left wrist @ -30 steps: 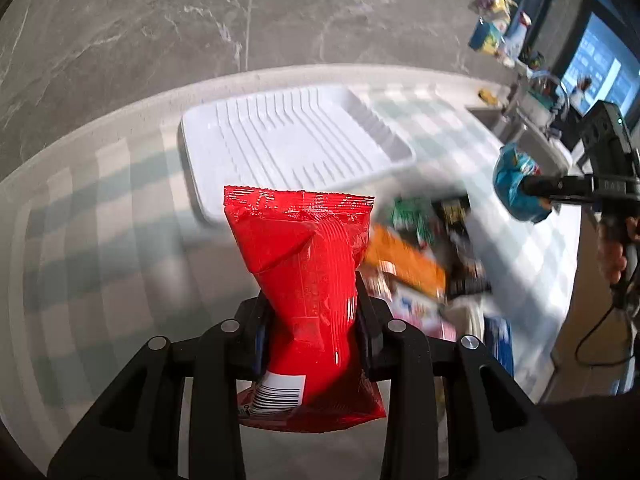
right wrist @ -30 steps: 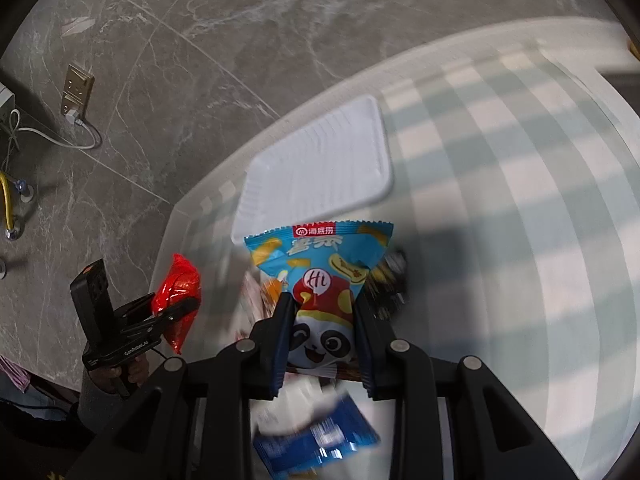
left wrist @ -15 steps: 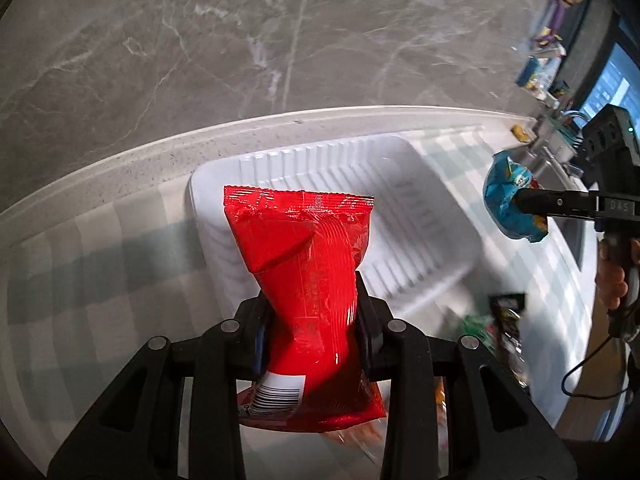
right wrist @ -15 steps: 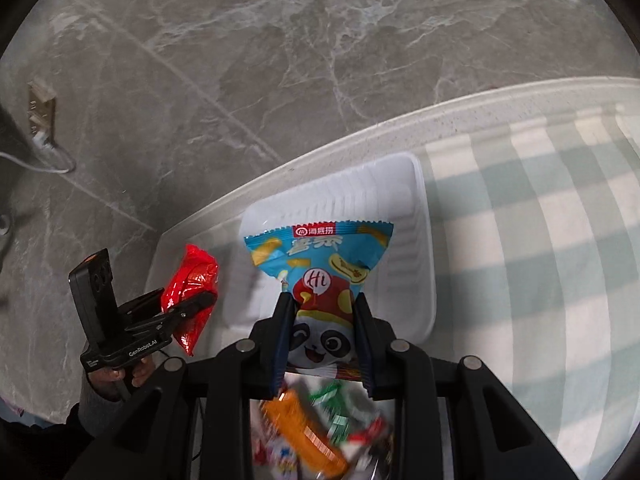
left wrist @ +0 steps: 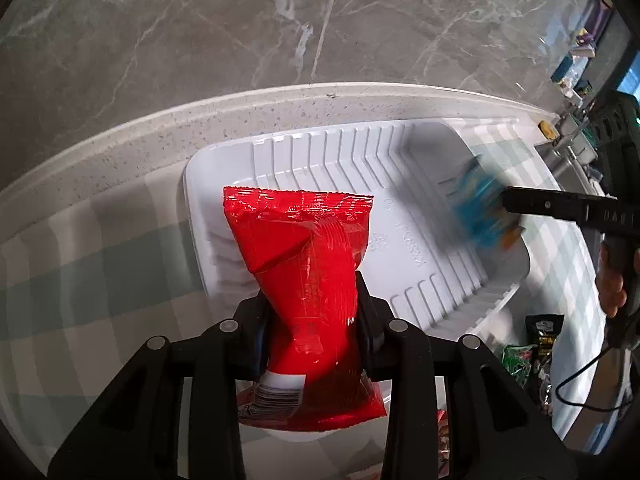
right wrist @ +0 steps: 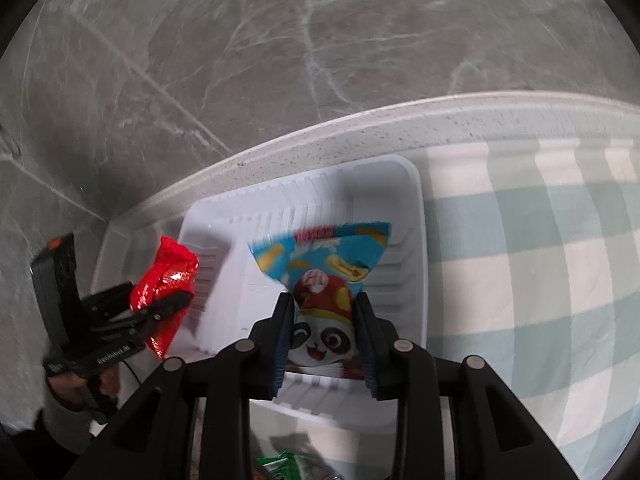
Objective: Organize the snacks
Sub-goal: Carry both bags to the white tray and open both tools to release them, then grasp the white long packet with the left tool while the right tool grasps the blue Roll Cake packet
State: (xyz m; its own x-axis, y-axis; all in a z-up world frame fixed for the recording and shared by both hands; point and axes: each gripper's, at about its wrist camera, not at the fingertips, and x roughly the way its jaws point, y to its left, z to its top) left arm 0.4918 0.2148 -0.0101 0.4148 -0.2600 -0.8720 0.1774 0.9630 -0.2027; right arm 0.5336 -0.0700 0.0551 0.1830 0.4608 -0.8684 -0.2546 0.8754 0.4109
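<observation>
Now both grippers hang over the white tray (left wrist: 420,184), where a second ago they were back over the loose pile of snacks; the carry looks nearly done and the release is the step that remains. Nearest the left wrist camera, the left gripper (left wrist: 312,320) is clamped on the red packet (left wrist: 304,264), which stands upright between its pads with its barcode end hanging below them, above the tray's near left corner. In the right wrist view, the right gripper (right wrist: 322,320) has the blue panda packet (right wrist: 324,276) between its blue pads; its jaws have just been opening a little, yet the packet sits upright there and shows no drop. That packet is above the tray's right half. Beyond the tray runs the speckled table edge (left wrist: 120,148), then grey marble floor. A few packets (left wrist: 536,344) lie just outside the tray's near right corner, awaiting their turn.
</observation>
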